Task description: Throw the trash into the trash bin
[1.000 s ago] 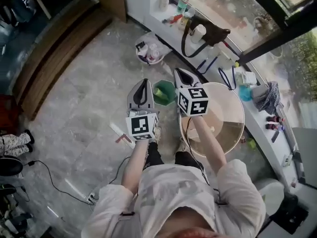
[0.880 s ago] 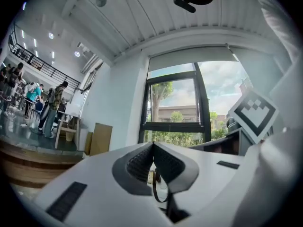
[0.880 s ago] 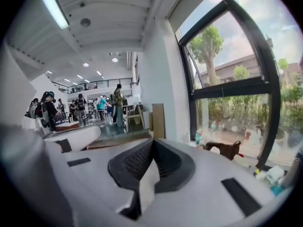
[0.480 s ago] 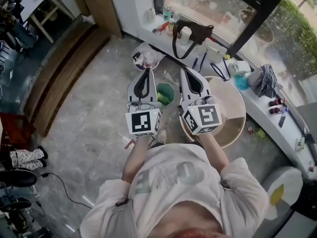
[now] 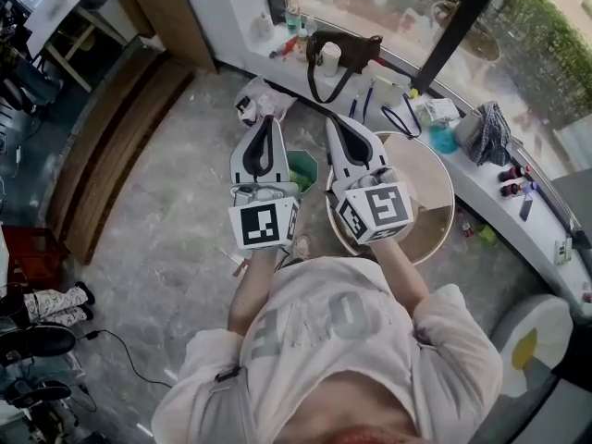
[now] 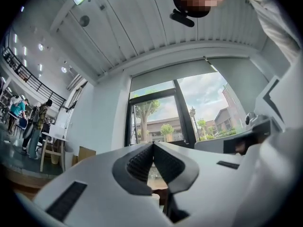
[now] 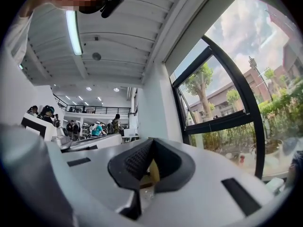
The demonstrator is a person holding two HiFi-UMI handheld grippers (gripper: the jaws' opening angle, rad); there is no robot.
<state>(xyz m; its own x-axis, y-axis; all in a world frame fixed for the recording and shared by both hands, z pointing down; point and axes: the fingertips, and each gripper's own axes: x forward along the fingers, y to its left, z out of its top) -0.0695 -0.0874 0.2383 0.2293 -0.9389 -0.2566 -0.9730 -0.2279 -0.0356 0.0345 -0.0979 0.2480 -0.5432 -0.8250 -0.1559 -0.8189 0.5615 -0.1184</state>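
Observation:
The green trash bin [image 5: 302, 167] stands on the stone floor, seen between my two raised grippers in the head view. My left gripper [image 5: 265, 121] is held up in front of my chest, jaws shut with nothing between them; its own view shows the tips [image 6: 153, 145] meeting against the window. My right gripper [image 5: 334, 126] is level beside it, also shut and empty, tips [image 7: 152, 141] touching. Both point slightly upward toward the window wall. No trash is in either gripper.
A round wooden table [image 5: 442, 185] stands right of the bin. A white plastic bag [image 5: 257, 100] of items lies beyond the bin. The window ledge holds a black bag [image 5: 344, 46], a cup [image 5: 330, 59] and bottles. Wooden steps [image 5: 102, 155] run along the left.
Both grippers have risen from low over the bin toward my head and tipped up to about level; they look larger now. Both stay shut.

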